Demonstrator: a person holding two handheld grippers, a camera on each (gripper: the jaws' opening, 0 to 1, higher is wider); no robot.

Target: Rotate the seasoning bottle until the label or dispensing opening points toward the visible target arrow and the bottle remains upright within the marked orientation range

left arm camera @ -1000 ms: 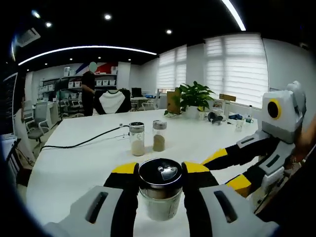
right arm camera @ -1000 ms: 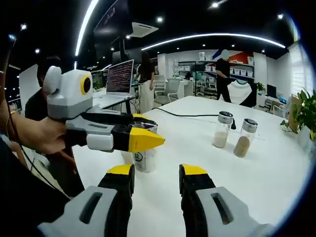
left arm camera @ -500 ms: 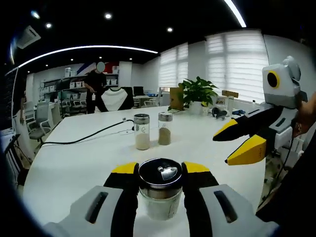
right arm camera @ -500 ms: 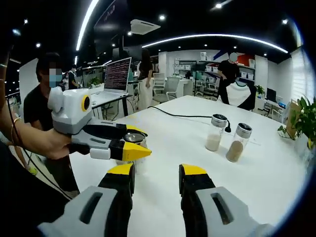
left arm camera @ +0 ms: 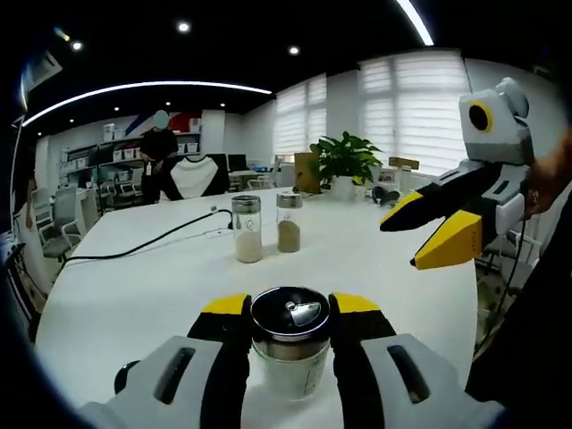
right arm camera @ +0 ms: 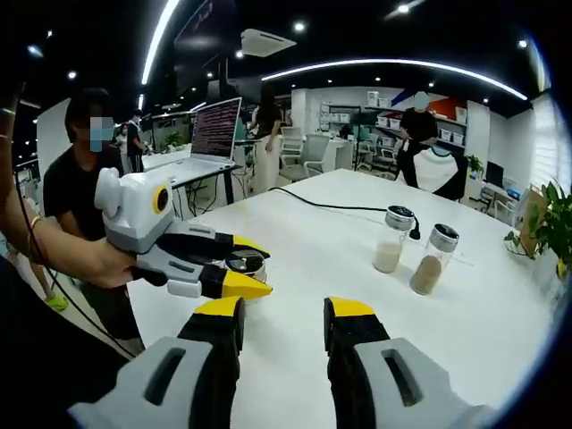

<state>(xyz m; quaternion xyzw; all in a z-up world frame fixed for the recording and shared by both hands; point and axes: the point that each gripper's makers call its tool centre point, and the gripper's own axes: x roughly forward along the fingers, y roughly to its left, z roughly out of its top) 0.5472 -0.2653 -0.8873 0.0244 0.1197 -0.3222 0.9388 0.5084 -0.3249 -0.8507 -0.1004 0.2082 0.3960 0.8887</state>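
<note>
Left tool [left arm camera: 290, 315] clamps the seasoning bottle [left arm camera: 290, 344] (label unreadable); right tool [right arm camera: 282, 320] gapes.

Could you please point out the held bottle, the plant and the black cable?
Held bottle [left arm camera: 290, 315], left gripper view, on its dark lid between the fingers.
Plant [left arm camera: 344, 159], left gripper view, on its green leaves.
Black cable [right arm camera: 326, 207], right gripper view, on its run across the table.

Seasoning bottle [left arm camera: 290, 344]: clear glass body, glossy dark lid with a metallic sheen. Two far bottles [left arm camera: 247, 229] [left arm camera: 288, 222]: clear glass, shiny metal caps. Table [left arm camera: 134, 286]: smooth white top, slight sheen. Left gripper [left arm camera: 290, 329]: matt grey plastic shell, black jaws with yellow tips. Cable [left arm camera: 152, 241]: black, matt.
</note>
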